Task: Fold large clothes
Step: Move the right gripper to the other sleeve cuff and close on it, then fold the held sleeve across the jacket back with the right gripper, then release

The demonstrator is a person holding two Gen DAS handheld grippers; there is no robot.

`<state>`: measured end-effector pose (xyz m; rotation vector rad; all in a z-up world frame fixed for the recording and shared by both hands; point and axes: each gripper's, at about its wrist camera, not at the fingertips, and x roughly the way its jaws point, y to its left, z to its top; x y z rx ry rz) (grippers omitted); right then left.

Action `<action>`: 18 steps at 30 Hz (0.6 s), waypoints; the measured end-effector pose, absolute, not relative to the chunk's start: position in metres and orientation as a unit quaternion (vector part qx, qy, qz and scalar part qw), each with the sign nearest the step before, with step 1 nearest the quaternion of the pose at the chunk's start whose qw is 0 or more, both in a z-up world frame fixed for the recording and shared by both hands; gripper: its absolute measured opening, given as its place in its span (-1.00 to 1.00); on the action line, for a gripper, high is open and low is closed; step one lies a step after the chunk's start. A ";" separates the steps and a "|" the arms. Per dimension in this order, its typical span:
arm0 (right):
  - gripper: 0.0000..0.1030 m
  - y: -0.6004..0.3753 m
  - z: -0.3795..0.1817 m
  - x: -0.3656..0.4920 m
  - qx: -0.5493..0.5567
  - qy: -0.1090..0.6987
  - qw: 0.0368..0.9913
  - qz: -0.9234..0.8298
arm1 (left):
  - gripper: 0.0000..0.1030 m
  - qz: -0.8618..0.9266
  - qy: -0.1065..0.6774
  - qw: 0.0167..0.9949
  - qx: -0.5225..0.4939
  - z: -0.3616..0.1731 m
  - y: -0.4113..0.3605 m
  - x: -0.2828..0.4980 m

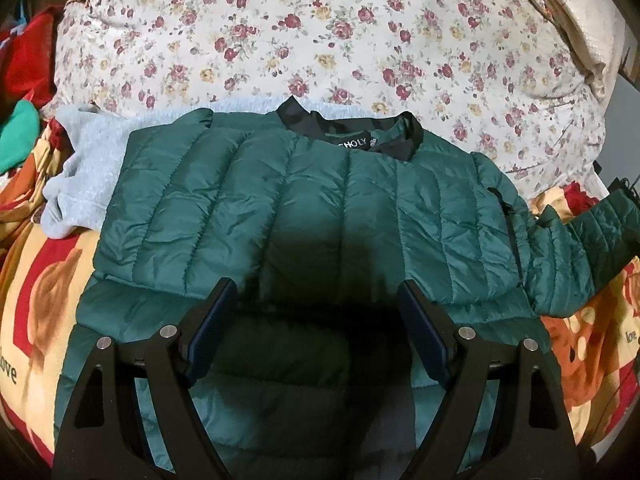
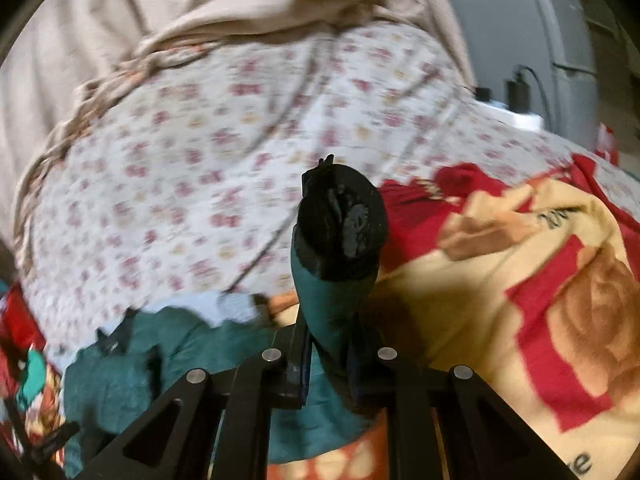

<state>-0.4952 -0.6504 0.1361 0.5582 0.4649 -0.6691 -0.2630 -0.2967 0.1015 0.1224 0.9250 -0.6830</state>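
Green quilted puffer jacket (image 1: 304, 200) lies spread on the bed, black collar (image 1: 352, 126) toward the floral quilt (image 1: 320, 40), its far side overlapping a grey fleece garment (image 1: 80, 168). Left gripper (image 1: 316, 328) hovers over the jacket's lower part, fingers (image 1: 212, 328) wide apart, nothing between them. Right gripper (image 2: 328, 364) has its fingers clamped on the green sleeve (image 2: 324, 312), black cuff (image 2: 344, 224) sticking up past the tips, above the bear-print blanket (image 2: 520, 280).
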 end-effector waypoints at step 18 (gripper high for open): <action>-0.74 -0.526 0.152 -0.400 0.235 0.280 0.916 -0.166 | 0.60 -0.291 0.415 0.858 0.081 0.110 -0.275 -0.251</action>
